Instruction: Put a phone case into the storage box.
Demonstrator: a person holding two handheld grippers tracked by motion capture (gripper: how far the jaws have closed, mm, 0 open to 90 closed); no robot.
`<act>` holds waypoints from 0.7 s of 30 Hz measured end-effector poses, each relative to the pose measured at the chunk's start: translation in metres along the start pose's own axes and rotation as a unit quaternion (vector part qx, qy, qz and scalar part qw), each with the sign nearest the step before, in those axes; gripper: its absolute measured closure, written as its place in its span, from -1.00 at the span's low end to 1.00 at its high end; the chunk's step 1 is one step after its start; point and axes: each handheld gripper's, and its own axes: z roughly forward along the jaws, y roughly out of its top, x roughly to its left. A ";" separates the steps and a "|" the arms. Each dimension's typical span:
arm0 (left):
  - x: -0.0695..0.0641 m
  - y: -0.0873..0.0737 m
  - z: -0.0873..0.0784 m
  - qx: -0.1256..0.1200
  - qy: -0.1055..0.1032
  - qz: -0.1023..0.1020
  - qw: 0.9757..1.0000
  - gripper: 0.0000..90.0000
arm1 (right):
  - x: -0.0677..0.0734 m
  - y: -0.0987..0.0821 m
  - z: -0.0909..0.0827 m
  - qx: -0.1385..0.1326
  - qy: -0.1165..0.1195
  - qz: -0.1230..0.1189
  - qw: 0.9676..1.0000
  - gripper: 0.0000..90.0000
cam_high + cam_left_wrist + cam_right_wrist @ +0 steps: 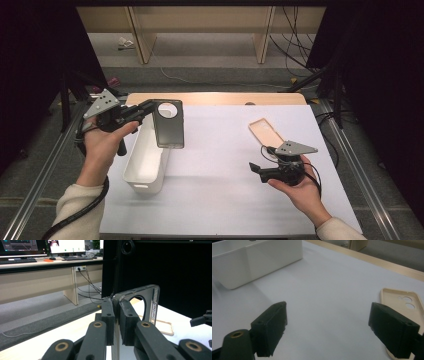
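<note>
My left gripper [149, 108] is shut on the edge of a dark grey phone case [168, 124] and holds it up over the far end of a white bin [131, 161]. In the left gripper view the jaws [116, 315] pinch the case's rim, and the case [151, 302] stands upright with its round camera hole showing. My right gripper [259, 172] rests low over the white mat, open, with nothing between its fingers [327, 327]. A beige phone case [265, 131] lies flat on the mat just beyond it, beside the right jaw [403, 300].
The white bin [249, 262] is long and narrow, at the mat's left side. A wooden table edge [215, 98] runs along the far side of the mat. Metal rails [350, 150] flank the table. Cables lie on the floor beyond it.
</note>
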 end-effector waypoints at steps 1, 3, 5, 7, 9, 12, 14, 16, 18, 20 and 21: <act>0.000 0.000 0.000 0.000 0.000 0.000 1.000 0.84 | 0.000 0.000 0.000 0.000 0.000 0.000 1.000 -0.64; 0.002 0.000 -0.002 -0.001 0.005 0.000 1.000 0.84 | 0.000 0.000 0.000 0.000 0.000 0.000 1.000 -0.64; 0.002 0.000 -0.002 -0.001 0.005 0.000 1.000 0.84 | 0.000 0.000 0.000 0.000 0.000 0.001 1.000 -0.64; 0.004 0.001 -0.003 0.000 0.007 0.003 1.000 0.84 | 0.000 0.000 0.000 0.000 0.000 0.001 1.000 -0.64; 0.005 0.001 -0.004 0.000 0.010 0.004 1.000 0.84 | 0.000 0.000 0.000 0.000 0.000 0.002 1.000 -0.64; 0.007 0.000 -0.006 0.000 0.014 0.008 1.000 0.84 | 0.000 0.000 0.000 0.000 0.000 0.003 1.000 -0.64; 0.008 0.001 -0.007 -0.002 0.014 0.006 1.000 0.84 | 0.000 0.000 0.000 0.000 0.000 0.004 1.000 -0.64; 0.009 0.001 -0.008 -0.003 0.017 0.006 1.000 0.84 | 0.000 0.000 0.000 -0.001 0.000 0.005 1.000 -0.64; 0.010 0.001 -0.009 -0.003 0.018 0.005 1.000 0.84 | -0.001 0.000 0.000 0.001 0.000 0.005 1.000 -0.64; 0.011 0.001 -0.009 -0.002 0.019 0.006 1.000 0.84 | 0.000 0.000 0.000 0.001 0.000 0.006 1.000 -0.64; 0.012 0.001 -0.009 -0.002 0.020 0.006 1.000 0.84 | 0.000 0.000 0.000 0.000 0.000 0.005 1.000 -0.64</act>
